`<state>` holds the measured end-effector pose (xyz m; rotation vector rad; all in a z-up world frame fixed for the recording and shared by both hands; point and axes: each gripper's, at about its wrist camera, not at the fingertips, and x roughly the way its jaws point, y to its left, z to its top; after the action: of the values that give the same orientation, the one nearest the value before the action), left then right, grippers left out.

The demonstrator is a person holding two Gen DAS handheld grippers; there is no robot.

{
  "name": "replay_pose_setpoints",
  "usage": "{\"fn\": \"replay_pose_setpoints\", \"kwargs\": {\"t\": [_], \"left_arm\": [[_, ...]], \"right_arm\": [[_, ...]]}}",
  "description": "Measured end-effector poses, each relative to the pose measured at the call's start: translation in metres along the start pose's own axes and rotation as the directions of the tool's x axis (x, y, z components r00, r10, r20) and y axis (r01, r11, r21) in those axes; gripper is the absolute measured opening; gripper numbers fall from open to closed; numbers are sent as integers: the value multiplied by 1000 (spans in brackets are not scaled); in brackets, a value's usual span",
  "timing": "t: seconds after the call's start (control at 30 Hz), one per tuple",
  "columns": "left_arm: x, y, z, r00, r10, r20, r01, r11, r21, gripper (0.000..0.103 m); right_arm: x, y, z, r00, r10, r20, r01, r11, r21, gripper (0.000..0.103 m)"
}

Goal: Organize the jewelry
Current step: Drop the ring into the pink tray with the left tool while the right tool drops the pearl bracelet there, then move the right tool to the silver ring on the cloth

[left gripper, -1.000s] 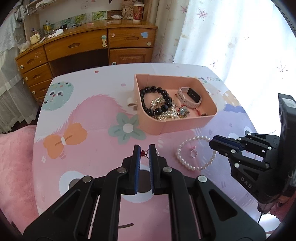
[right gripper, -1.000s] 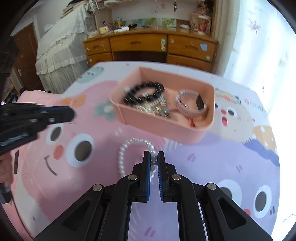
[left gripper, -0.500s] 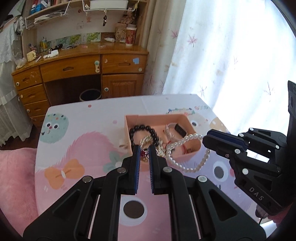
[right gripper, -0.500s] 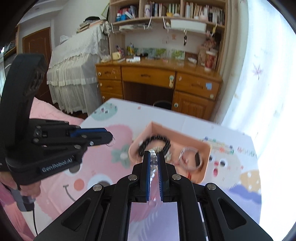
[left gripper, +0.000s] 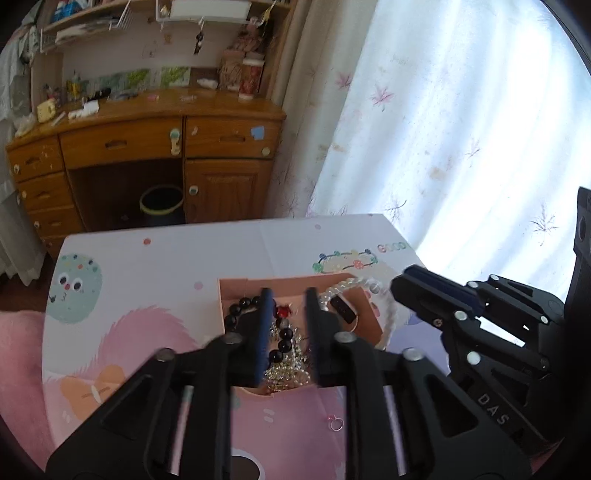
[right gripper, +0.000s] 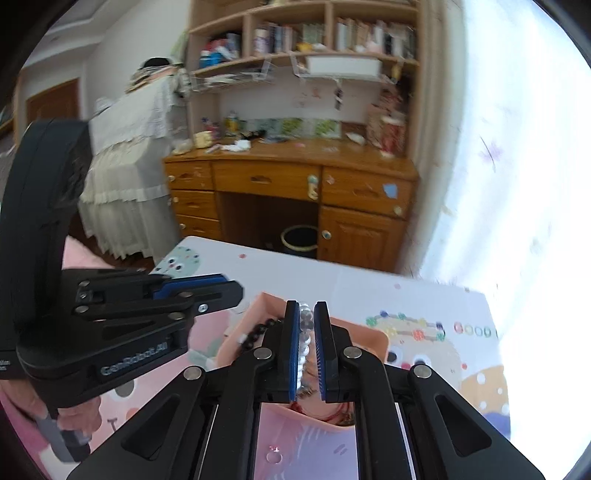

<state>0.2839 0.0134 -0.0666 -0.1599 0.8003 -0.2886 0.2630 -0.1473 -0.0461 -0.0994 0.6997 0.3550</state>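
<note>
- Pink tray (left gripper: 236,291) sits on the counter (left gripper: 166,258); my left claw (left gripper: 284,317) hangs parted and empty above it.
- My right claw (right gripper: 306,343) grips the pearl bracelet (left gripper: 354,286) over the tray.

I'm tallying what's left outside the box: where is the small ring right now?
In the left wrist view the ring lies alone on the pink mat, just in front of the pink box's near wall, below the open left gripper.

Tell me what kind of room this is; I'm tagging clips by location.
Most likely a bedroom or study at home. A wooden desk with drawers stands under a bookshelf of books, a sheer floral curtain covers the window, and a cartoon-printed table holds a pink jewelry tray.
</note>
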Motion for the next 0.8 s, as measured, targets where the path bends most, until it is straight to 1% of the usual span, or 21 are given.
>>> {"fn": "replay_pose_setpoints", "kwargs": {"t": [0.03, 0.07, 0.1, 0.17, 0.23, 0.33, 0.4, 0.5, 0.63, 0.8], "left_arm": [[1, 3, -1, 1000, 7, -2, -7, 1000, -9, 50], [1, 6, -2, 1000, 15, 8, -15, 1000, -17, 60], [-1, 8, -4, 1000, 24, 21, -23, 999, -22, 61], [-1, 14, -6, 999, 40, 21, -40, 999, -27, 62], [1, 19, -7, 998, 62, 5, -61, 998, -29, 62], [-1, 27, -14, 996, 86, -5, -86, 996, -39, 62], [-2, 32, -19, 995, 98, -20, -99, 994, -50, 62], [-2, 38, -30, 992, 115, -44, -118, 991, -60, 62], [0, 43, -51, 988, 130, -88, -136, 989, -65, 62], [0, 49, -86, 975, 154, -158, -167, 983, -72, 62]], "right_arm": [[1, -6, 0, 1000, 0, -4, 0, 1000, 21, 16], [2, -14, -2, 1000, -2, -4, 2, 999, 36, 24], [1, -18, -3, 1000, -7, -6, 7, 999, 46, 35], [4, -27, -6, 1000, -11, -7, 11, 999, 43, 44], [5, -32, -10, 1000, -16, -18, 16, 999, 35, 45], [8, -42, -21, 998, -11, -59, 15, 998, 64, 46], [11, -43, -35, 996, -5, -90, 13, 996, 87, 49], [18, -42, -57, 988, 12, -153, 8, 992, 124, 50], [27, -28, -90, 974, 35, -225, 1, 987, 159, 50], [49, -4, -120, 951, 68, -303, -13, 984, 178, 50]]}}
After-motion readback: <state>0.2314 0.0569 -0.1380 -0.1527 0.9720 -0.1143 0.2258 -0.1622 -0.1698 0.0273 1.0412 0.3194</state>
